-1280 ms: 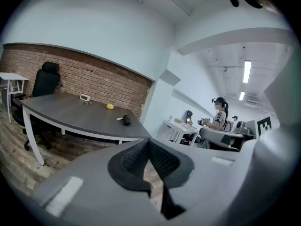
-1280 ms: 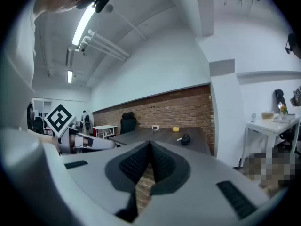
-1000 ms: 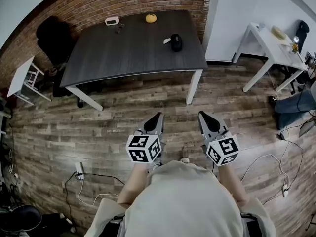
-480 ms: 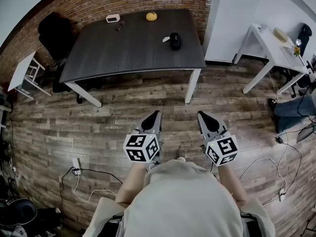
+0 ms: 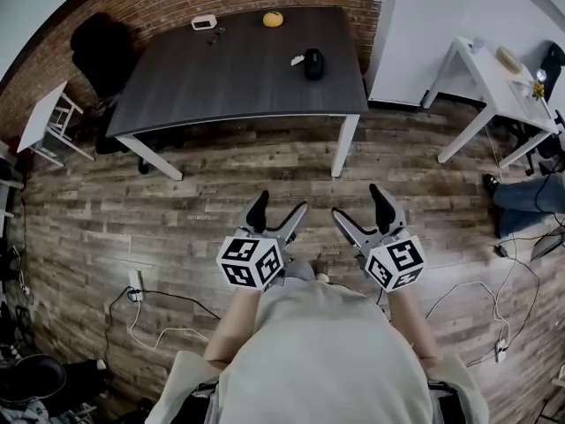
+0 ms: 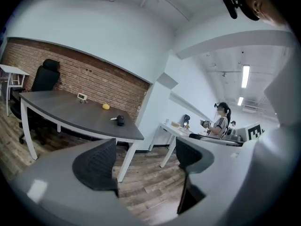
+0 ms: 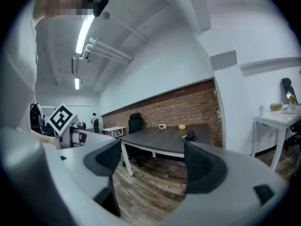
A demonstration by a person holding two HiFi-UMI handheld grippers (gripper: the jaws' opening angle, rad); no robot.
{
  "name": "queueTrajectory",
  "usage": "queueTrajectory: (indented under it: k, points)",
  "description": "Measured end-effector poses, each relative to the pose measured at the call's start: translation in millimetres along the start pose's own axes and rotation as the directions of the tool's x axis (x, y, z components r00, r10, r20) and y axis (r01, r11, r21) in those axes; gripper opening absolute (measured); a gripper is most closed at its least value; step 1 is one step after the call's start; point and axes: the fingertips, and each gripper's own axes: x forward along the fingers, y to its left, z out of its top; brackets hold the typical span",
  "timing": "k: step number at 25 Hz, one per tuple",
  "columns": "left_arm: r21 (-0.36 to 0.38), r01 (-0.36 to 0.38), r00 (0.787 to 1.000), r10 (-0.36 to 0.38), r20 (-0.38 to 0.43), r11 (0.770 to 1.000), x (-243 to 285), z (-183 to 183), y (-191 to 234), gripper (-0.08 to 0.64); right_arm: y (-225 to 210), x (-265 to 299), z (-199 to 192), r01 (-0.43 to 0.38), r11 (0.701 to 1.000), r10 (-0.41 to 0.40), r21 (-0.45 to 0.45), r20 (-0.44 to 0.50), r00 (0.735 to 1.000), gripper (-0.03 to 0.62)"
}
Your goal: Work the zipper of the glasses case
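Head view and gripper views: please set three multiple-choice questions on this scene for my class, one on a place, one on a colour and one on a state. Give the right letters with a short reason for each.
1. In the head view, where on the dark grey rectangular table does the black oval glasses case lie?
A. in its left half
B. in its right half
C. overhanging its near edge

2. What colour is the small round object near the table's far edge?
A. yellow
B. blue
C. red

3. How do the left gripper and the right gripper stand?
A. both shut on the case
B. left shut, right open
C. both open and empty

Answers:
1 B: the case sits toward the table's right end.
2 A: it shows yellow in every view.
3 C: both pairs of jaws have just been opening and stand apart with nothing between them.
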Motion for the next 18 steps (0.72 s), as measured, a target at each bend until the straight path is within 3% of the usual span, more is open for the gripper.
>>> queueTrajectory:
  k: [6,11,18]
  points:
    - [-0.024,-0.030,0.999,0.030,0.025,0.999,10.9,12.4,12.2,0.397,-11.9,8.4,1.2,-0.004,1.000,0.004,-0.002,-0.003,1.000,0.433]
    - [-0.040,-0.084,0.995,0.086,0.053,0.996,34.2,29.2,41.5,0.396,-35.4,32.7,-1.3,-0.002,1.000,0.002,0.018,-0.022,1.000,0.433]
    - [-0.044,-0.088,0.995,0.090,0.042,0.995,97.9,51.0,91.0,0.396,-80.5,99.4,-1.1,0.003,1.000,-0.002,0.027,-0.047,0.999,0.433]
